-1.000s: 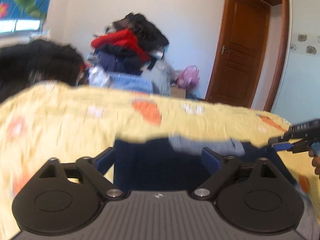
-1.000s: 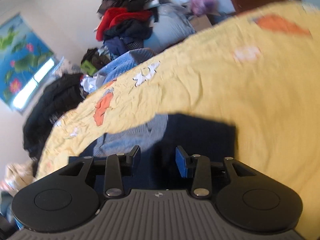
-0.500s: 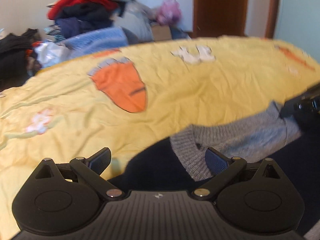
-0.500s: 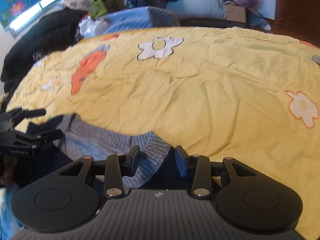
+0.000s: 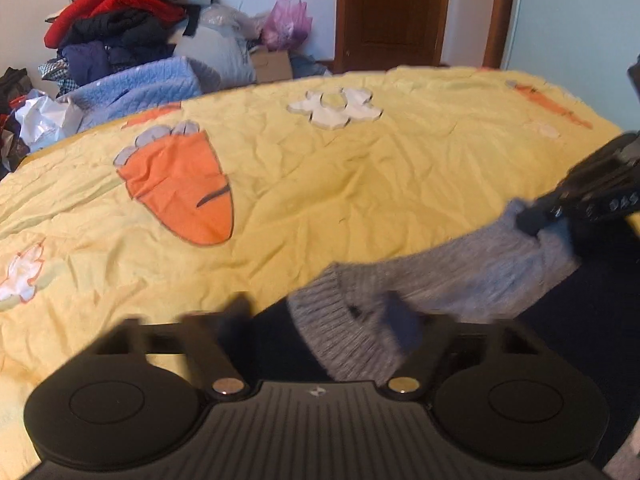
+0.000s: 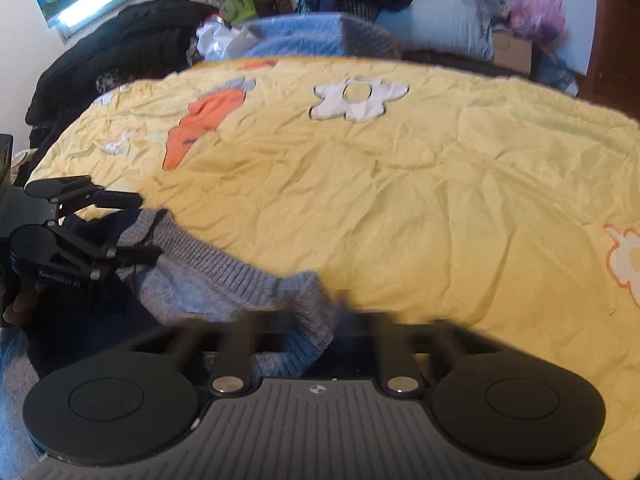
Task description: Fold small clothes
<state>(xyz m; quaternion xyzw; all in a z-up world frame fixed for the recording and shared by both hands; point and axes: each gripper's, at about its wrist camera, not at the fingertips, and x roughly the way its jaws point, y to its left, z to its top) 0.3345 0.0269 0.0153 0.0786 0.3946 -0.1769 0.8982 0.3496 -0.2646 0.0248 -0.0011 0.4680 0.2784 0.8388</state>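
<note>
Pinching the sweater (image 5: 460, 276) at its grey ribbed collar (image 6: 224, 268) with the right claw (image 6: 320, 320), jaws drawn together on the knit, fingers blurred in its own view but seen from the left wrist as a dark tip (image 5: 532, 220) biting the far end of the grey band. Closing the left claw (image 5: 320, 312) on the same collar at the other end, with the grey rib and a strip of navy body between its two blurred fingers. Seen from the right wrist as well, off to the left of the right claw, with that left claw (image 6: 140, 228) lying on its side, one finger above the bunched grey knit and one below, not clearly pressing on it. Stretched between the two claws, the collar as a sagging grey strip, with the navy body of the sweater hanging back behind both claws toward the cameras. Spread ahead of both claws, a wrinkled yellow quilt (image 5: 360, 184) on the bed, the sweater's neck edge lying on its near part. Beyond the left claw and to its left, an orange carrot print (image 5: 180, 188); straight beyond the right claw, a white flower print (image 6: 356, 98). Far past the bed, a pile of clothes (image 5: 120, 20) and a brown door (image 5: 390, 12).
</note>
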